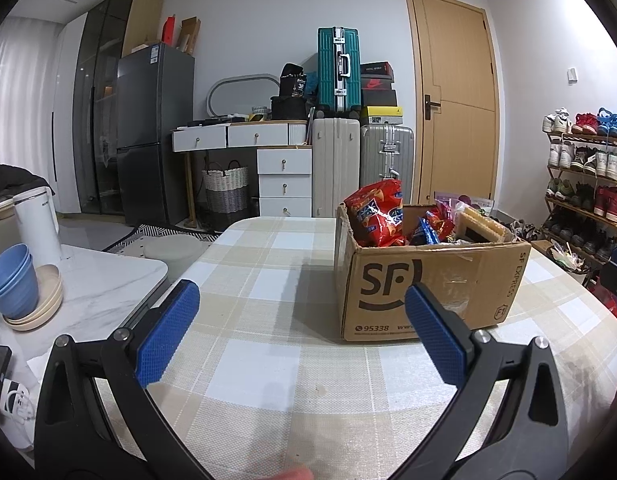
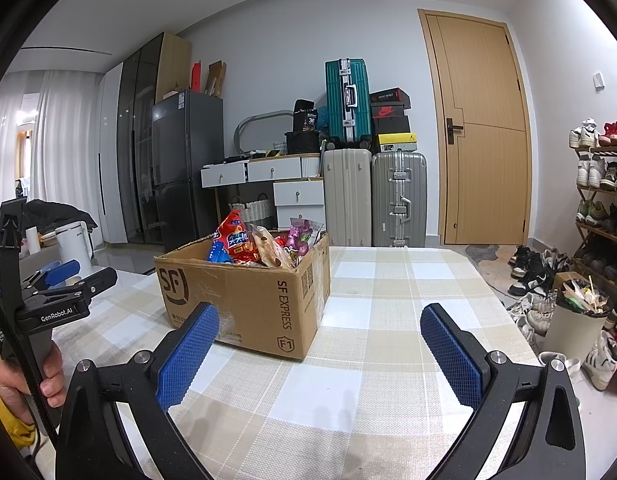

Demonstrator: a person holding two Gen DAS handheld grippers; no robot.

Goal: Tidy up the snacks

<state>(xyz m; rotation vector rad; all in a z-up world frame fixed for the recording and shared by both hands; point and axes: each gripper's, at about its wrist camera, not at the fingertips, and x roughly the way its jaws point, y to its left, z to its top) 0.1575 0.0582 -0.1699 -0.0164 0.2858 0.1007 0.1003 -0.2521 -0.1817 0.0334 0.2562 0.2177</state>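
Our left gripper (image 1: 302,300) hangs over the near part of the table (image 1: 268,360) with its blue pads (image 1: 168,332) spread wide and nothing between them. Our right gripper (image 2: 320,324) is spread just as wide, also empty, over the checked cloth. In the right wrist view we see the left gripper (image 2: 64,274) from the side, at the far left, held by a hand (image 2: 12,384) in a yellow sleeve (image 2: 8,424).

Ahead of both tools stands the box (image 1: 428,280), an open cardboard carton on the table, apart from either gripper. From the left wrist it sits right of centre; from the right wrist it sits left of centre (image 2: 244,292). It holds the snacks: a red bag (image 1: 374,216) sticking up at its left end, blue packets (image 1: 426,234) in the middle, a pack of crackers (image 1: 482,224) to the right, and purple wrappers (image 2: 300,236) toward the far side.

Left of the table a marble counter (image 1: 108,288) carries stacked blue bowls (image 1: 12,280) on beige plates (image 1: 40,308), with a white kettle (image 1: 36,224) behind them.

Farther off, against the wall, we see a grey fridge (image 1: 152,132), a white desk (image 1: 248,136) with drawers, suitcases (image 1: 338,68) and shoe boxes (image 1: 378,84), a wooden door (image 1: 454,100), and a shoe rack (image 1: 584,184) at the right. A bin (image 2: 576,320) stands on the floor beside the table's right edge.
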